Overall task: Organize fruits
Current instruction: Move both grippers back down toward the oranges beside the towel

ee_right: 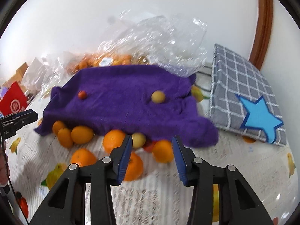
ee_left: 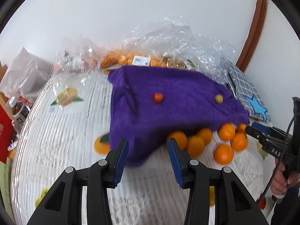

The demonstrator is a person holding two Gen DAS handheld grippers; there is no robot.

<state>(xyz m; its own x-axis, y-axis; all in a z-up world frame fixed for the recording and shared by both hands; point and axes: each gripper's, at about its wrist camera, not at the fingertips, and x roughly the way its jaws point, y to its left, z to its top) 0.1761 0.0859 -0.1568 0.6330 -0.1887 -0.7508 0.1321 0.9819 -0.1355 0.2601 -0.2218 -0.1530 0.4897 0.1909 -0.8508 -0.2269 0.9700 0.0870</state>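
Note:
A purple towel (ee_left: 168, 101) (ee_right: 123, 103) lies on the table with a small red fruit (ee_left: 158, 97) (ee_right: 82, 94) and a small yellow fruit (ee_left: 218, 99) (ee_right: 158, 97) on it. Several loose oranges (ee_left: 223, 153) (ee_right: 82, 134) lie at its near edge. My left gripper (ee_left: 148, 161) is open and empty over the towel's corner. My right gripper (ee_right: 151, 155) is open and empty above an orange (ee_right: 162, 151), near a pale yellow fruit (ee_right: 138, 140). The right gripper also shows in the left wrist view (ee_left: 252, 129), and the left one in the right wrist view (ee_right: 28, 117).
A clear plastic bag (ee_left: 168, 43) (ee_right: 150, 43) with more oranges lies behind the towel. A grey checked folded box with a blue star (ee_right: 243, 97) (ee_left: 243, 91) lies to the right. A bottle (ee_left: 17, 112) and a red box (ee_right: 14, 101) stand at the left edge. The tablecloth (ee_left: 65, 131) has fruit prints.

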